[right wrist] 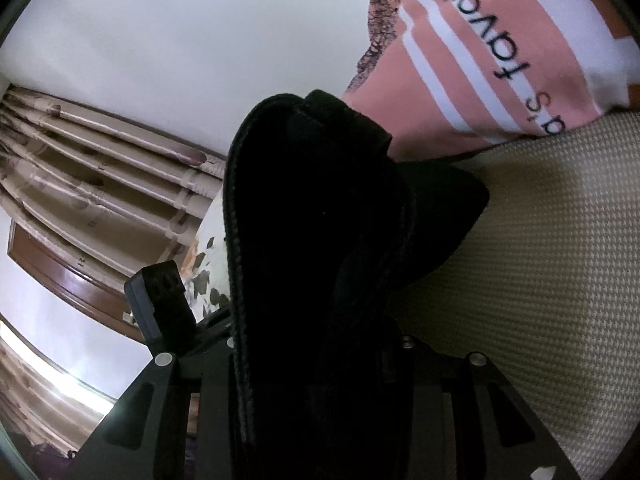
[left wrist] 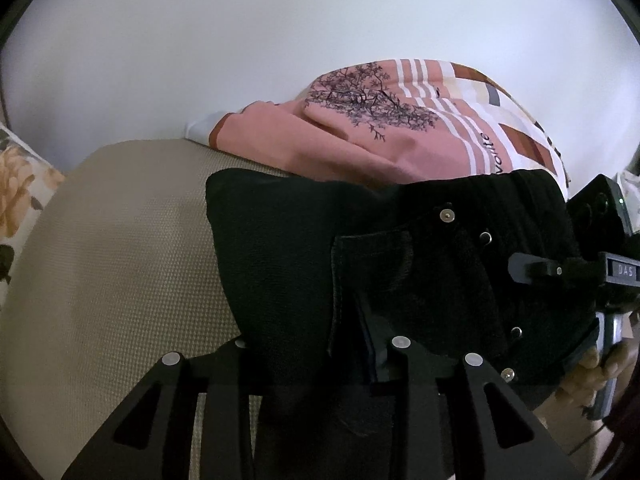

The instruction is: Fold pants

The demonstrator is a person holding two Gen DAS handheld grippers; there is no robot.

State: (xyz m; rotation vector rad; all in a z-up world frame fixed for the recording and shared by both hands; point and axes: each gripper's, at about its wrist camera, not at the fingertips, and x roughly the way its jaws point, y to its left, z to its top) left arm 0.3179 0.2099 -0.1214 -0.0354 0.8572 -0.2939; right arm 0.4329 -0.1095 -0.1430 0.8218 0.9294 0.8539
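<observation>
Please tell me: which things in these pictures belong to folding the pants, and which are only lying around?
For the job:
- black pants
- left gripper, gripping them
- right gripper, gripping them
- beige woven surface

Only lying around:
- pink printed bedding
- floral pillow
- curtains

Dark lettering is running along a white stripe of the pink, white-striped printed cloth with a tree drawing (left wrist: 400,128); in the left wrist view only the end of a word, reading roughly "vorite", is showing at (left wrist: 494,156). In the right wrist view the same cloth (right wrist: 480,60) is showing the upside-down word "favorite", followed by a fragment like "'s". A small grey label plate on the black right gripper (left wrist: 576,272) is reading "DAS" at (left wrist: 626,270).
</observation>
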